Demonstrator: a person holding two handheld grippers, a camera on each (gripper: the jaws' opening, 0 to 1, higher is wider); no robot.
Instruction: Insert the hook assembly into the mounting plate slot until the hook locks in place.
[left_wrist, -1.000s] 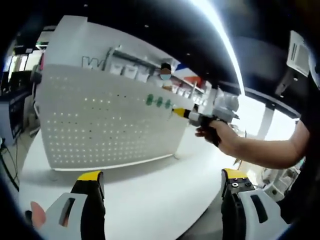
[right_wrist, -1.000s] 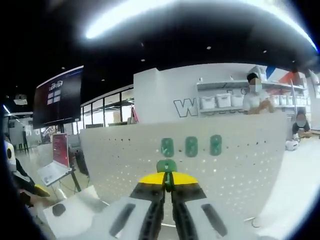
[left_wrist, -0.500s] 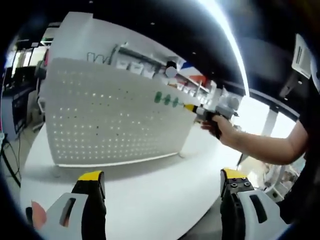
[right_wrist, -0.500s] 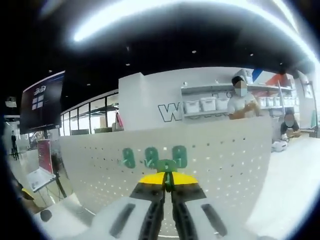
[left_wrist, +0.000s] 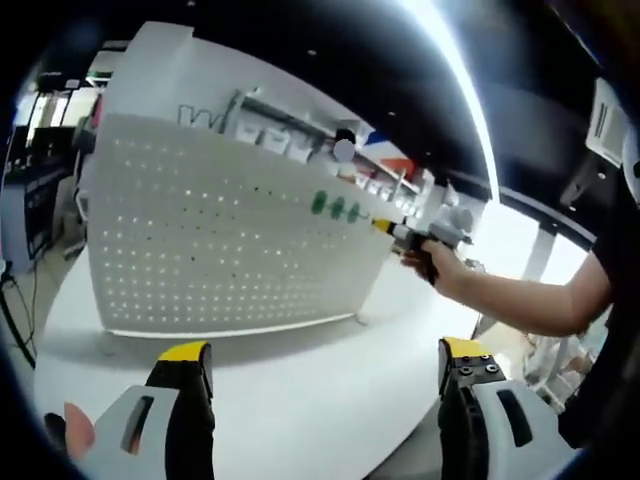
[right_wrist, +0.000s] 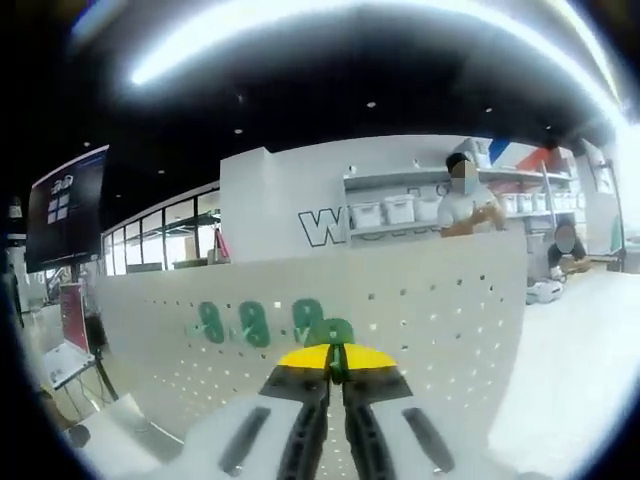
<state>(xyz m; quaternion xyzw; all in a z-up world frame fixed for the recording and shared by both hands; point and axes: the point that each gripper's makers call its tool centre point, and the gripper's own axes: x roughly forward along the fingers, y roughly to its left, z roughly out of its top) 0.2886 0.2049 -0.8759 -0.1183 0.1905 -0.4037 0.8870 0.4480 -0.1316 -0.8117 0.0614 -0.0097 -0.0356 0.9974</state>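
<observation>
3 green hooks (right_wrist: 250, 323) sit on pegboard (left_wrist: 230, 250); right hand-held gripper (right_wrist: 336, 362) clamps a 4th hook (right_wrist: 334, 332) beside them; left hand-held gripper (left_wrist: 325, 360) released w/ jaws apart above worktop (left_wrist: 300, 390).

White round table (left_wrist: 300, 390) spans the 6 o'clock area, left gripper view. Wall shelf with white bins (right_wrist: 400, 210) at 12–1 o'clock, right gripper view; a person (right_wrist: 465, 200) stands by it. Dark screen (right_wrist: 65, 205) at 9 o'clock. Bright ceiling light strip (right_wrist: 330, 15) at 12 o'clock.

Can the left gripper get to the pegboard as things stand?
Probably yes: the left gripper is open and holds nothing, with bare white table between it and the pegboard.
</observation>
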